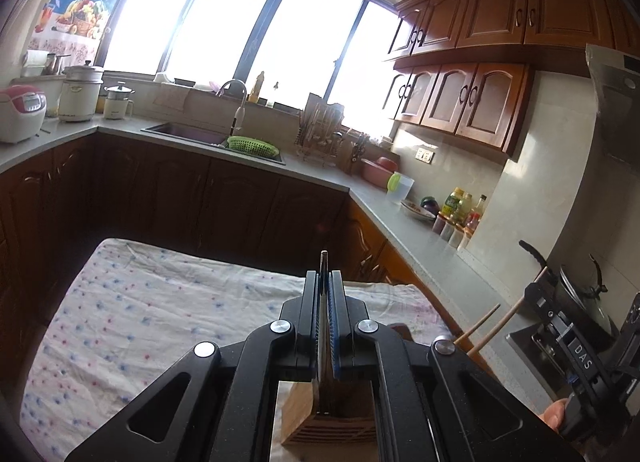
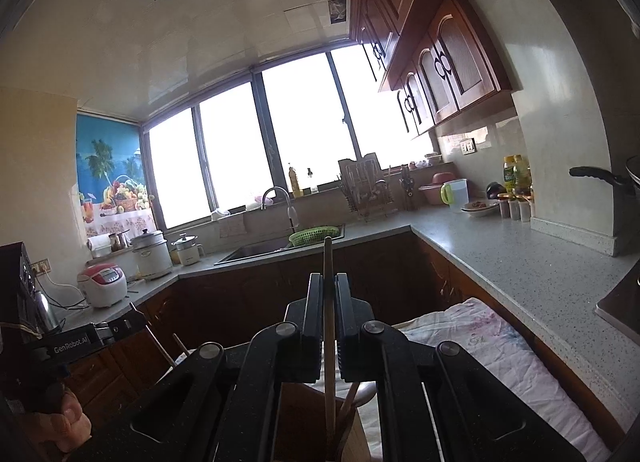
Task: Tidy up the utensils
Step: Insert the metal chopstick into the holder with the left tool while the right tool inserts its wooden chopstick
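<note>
Knife [image 1: 324, 262] stands upright in the closed left gripper [image 1: 325, 282], blade running down toward the wooden block [image 1: 320, 418] directly beneath on the cloth [image 1: 140, 302]. To the right, the right gripper [image 2: 329, 286] is clamped on a wooden stick [image 2: 328, 258], also upright, its lower end already among other sticks inside the holder [image 2: 304, 422]. Room above both looks free; the counter [image 2: 520, 262] edge lies further right.

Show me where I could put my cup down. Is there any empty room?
Lots of room on the spotted cloth, left of the wooden utensil holder. The grey counter is also bare between the spice jars and the cloth. It is crowded around the dish rack and by the rice cooker.
</note>
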Available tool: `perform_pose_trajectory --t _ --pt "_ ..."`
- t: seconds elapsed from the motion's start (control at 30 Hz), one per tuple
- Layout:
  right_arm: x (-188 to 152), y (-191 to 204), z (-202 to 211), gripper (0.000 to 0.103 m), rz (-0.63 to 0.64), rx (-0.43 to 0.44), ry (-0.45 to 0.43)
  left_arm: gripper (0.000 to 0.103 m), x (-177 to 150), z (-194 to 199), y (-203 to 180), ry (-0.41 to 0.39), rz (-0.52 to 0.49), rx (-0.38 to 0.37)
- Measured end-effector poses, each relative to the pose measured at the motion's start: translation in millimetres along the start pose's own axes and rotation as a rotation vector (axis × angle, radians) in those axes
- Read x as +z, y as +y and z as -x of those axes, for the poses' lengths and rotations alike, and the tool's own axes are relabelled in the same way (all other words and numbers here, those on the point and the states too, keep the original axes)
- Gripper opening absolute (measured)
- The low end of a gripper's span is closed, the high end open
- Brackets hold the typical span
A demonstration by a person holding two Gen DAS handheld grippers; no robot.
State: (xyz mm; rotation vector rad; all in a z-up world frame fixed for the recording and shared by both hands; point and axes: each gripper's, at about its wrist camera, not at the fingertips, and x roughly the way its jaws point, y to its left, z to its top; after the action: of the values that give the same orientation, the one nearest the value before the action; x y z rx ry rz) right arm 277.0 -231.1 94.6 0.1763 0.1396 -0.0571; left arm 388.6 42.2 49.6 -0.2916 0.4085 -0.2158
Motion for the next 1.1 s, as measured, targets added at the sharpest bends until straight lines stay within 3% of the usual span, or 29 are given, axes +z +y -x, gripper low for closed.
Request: perform_pose_trajectory --t 0.27,0.57,0.63,0.67,0.73,0.77,0.83,0.9,0.97,1.1 --pt "-41 -8 -22 0.005 -0.016 -0.022 0.139 0.003 -5 -37 13 0.067 0.006 -0.001" --pt "-37 -11 -23 0.006 -0.028 -0.014 0.166 0.004 2 -42 10 0.077 -0.006 0.008" --pt "-37 -12 -25 0.01 -0.04 -0.012 0.179 0.005 0 -36 12 0.084 -0.003 0.009" --pt "-37 -13 -25 0.011 -0.048 -0.012 0.182 0.009 -1 -33 12 0.09 0.002 0.009" --pt "-36 -16 -25 0.014 -0.065 -0.008 0.19 0.038 0 -26 15 0.09 0.017 0.009" --pt "-35 -17 -23 0.02 -0.073 -0.005 0.193 0.045 0 -21 15 0.077 0.021 0.007" --pt "-32 -19 -17 0.047 -0.093 0.007 0.185 0.065 0 -9 14 0.055 0.015 0.018" --pt "-28 -21 -7 0.084 -0.107 0.017 0.156 0.072 -5 3 14 0.042 0.003 0.021" --pt "-24 -21 6 0.097 -0.111 0.021 0.127 0.082 -11 17 14 0.035 -0.003 0.042" --pt "-20 -22 29 0.101 -0.115 0.023 0.111 0.086 -30 45 16 0.031 0.0 0.047"
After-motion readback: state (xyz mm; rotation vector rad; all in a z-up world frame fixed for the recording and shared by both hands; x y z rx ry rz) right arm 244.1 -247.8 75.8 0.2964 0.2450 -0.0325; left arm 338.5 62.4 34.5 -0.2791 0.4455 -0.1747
